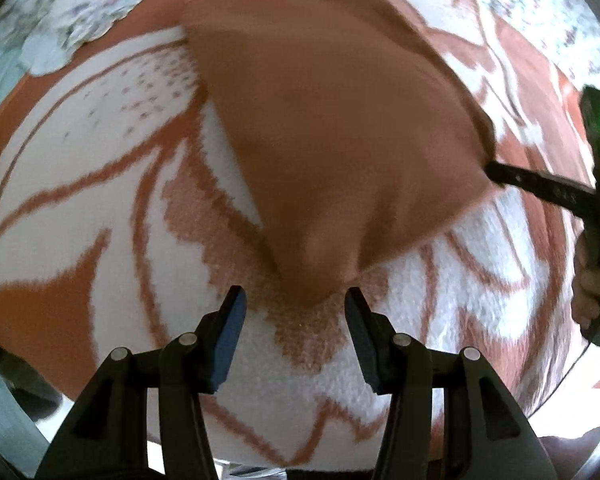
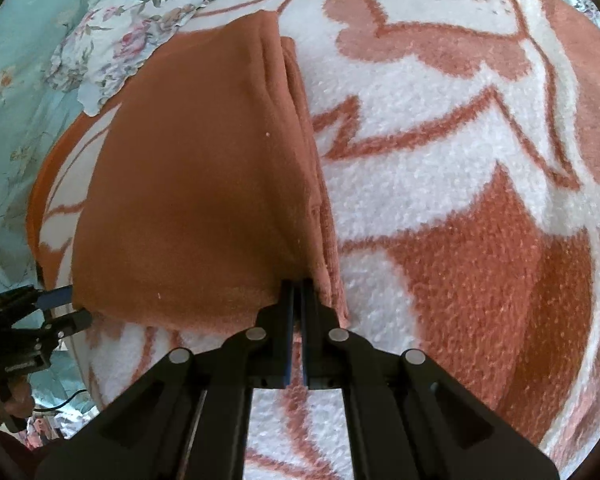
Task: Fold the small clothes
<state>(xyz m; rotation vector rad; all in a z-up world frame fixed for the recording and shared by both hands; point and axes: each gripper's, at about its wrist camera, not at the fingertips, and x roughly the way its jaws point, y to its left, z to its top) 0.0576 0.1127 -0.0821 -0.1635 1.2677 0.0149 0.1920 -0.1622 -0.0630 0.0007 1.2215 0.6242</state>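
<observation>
Mid-fold: my right claw (image 2: 297, 292) grips the rust cloth (image 2: 196, 184); left claw (image 1: 296, 308), released at its corner, must pinch next.

The folded rust-orange cloth (image 2: 188, 184) is a soft, matt knit with a fine, even nap and no sheen. Under it, the white and terracotta patterned blanket (image 2: 440, 184) looks thick and fleecy, its pile rough and nubbly. The pale floral-print bed sheet (image 2: 112, 36) beyond is thin, smooth woven cotton. Both grippers are matt black plastic; the left gripper (image 1: 296, 300) carries dull blue rubbery pads (image 1: 230, 340) and small, shiny silver metal pins (image 1: 188, 338).
</observation>
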